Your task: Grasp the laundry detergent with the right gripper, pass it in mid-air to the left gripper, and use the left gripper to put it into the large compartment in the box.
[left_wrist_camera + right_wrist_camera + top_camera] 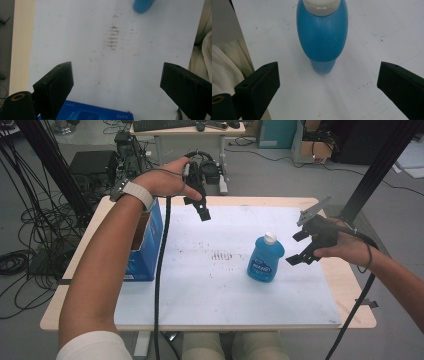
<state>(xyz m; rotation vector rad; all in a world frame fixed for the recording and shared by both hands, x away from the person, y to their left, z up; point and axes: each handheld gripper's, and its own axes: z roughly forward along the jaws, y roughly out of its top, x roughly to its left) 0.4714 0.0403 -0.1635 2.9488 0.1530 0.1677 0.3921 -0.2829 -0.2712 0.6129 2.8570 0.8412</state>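
hovering right gripper (300, 247) near bottle (265, 259)

L gripper (202, 212) held high at 11 o'clock, jaws wide, empty. R gripper (299, 247) at 3 o'clock, jaws apart, empty.

From my seat: blue bottle (143, 5) cut off by top edge in left gripper view, only rounded end in frame. Bottle cap (321, 7) clipped at top in right gripper view. Bottle label print too small for me to read from high view. Blue box (146, 245) partly hidden behind left forearm (102, 270); box print (100, 115) blurred, unreadable.
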